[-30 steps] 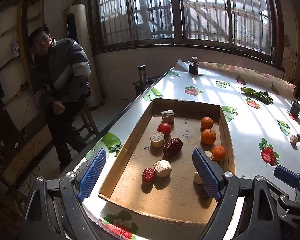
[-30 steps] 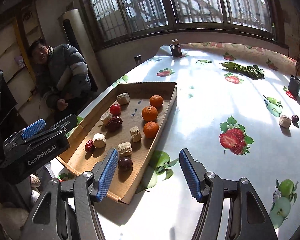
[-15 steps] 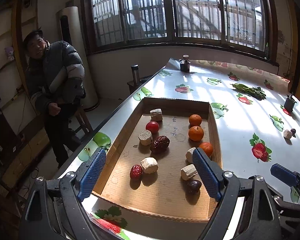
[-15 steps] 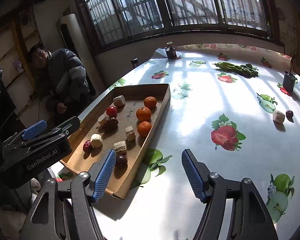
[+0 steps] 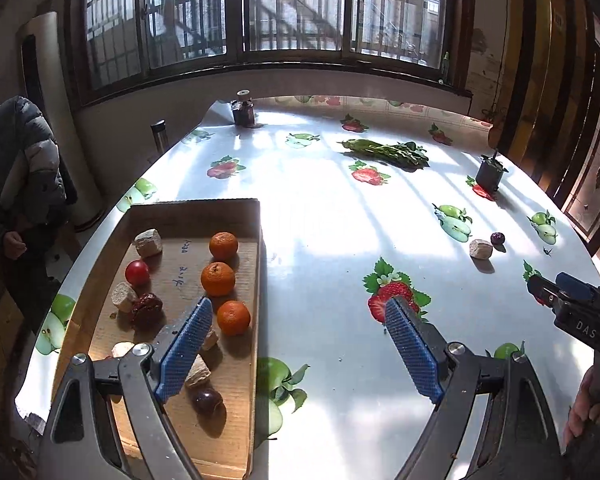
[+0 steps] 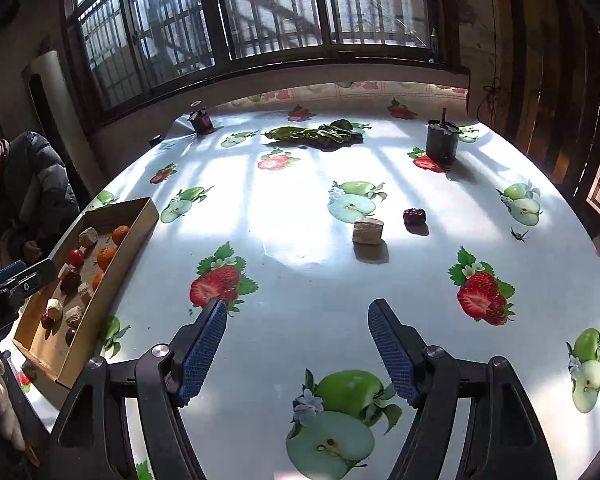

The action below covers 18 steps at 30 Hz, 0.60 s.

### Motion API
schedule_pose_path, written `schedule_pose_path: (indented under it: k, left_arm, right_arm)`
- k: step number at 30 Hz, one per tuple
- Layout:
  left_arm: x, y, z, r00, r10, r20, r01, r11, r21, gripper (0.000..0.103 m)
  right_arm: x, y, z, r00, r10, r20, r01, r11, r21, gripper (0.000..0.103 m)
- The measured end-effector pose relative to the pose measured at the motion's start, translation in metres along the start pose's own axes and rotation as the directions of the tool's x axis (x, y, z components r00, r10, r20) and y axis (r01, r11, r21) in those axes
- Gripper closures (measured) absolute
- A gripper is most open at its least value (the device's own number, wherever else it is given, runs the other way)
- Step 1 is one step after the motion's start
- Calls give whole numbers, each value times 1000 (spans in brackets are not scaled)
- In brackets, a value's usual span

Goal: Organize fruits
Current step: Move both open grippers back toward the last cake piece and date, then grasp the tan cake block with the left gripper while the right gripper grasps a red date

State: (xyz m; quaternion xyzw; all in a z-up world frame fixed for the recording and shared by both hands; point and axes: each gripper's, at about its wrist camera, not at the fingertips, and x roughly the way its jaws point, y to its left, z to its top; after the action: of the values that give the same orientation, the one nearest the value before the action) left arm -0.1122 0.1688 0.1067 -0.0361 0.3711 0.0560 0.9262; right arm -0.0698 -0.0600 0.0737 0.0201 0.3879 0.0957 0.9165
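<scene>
- Step: reach phase, going for the loose pieces still out on the table; most fruit already sits in the cardboard tray (image 5: 256,248) at table's left edge.
- Left out: beige chunk (image 6: 367,231) and dark red date (image 6: 414,216), just beside each other, apart, mid-table, well away from the tray.
- R gripper (image 6: 296,344): jaws spread, have just been opening wider, nothing between them, only bare tablecloth (image 6: 300,208) below. Aimed fwd-down twd chunk/date, not reached yet.
- L gripper (image 5: 296,348): jaws wide apart, empty. Its left finger overlaps the tray in view, near the oranges (image 5: 218,279); right finger over the tablecloth. Touching nothing as far as I can tell.
- Tray contents: 3 oranges in a row by the right wall, red tomato-like fruit (image 5: 137,272), dates, beige chunks, one dark plum-ish thing (image 5: 206,400) at near end.
- Next, my guess: R goes fwd, lowers over one piece, straddles it, closes gently, carries to tray. The date is small and round, may roll; chunk looks easier.
- Bystander in puffer jacket (image 6: 32,184) seated far left, not involved.
- Greens (image 6: 312,134) and dark cup (image 6: 442,142) at far end, untouched.
</scene>
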Motion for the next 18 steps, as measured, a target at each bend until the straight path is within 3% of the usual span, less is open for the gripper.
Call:
schedule_pose_path:
  k: [2,5,7,8,12,18]
  left_arm:
    - [17,-26,9,999,-52,-16,52,998,30,15]
    - [49,-66,25,992,-112,-56,117,989,93,15]
    - [69,-88,31,988,-129,-86,139,982,125,15]
    - [77,-98,34,983,-163,-90,174,976,134,16]
    - [102,-126,36,966,-233,-116,248,958,145,17]
    - [131,-162,34,962,-234,-142,261,939,222,17]
  right_arm:
    - [16,-36,18,999,-50,-14,50,998,48,26]
    - [45,-79,39,999,-40,-37,45,987,154,27]
    - [62,-94,49,999,-14,-39,22,978,205,38]
    - [71,-99,54,999,-2,-45,12,974,224,45]
    - [105,-97,64,997,26,-77,-6,970,243,46]
    - [132,-93,65,996,15,-85,2,980,198,46]
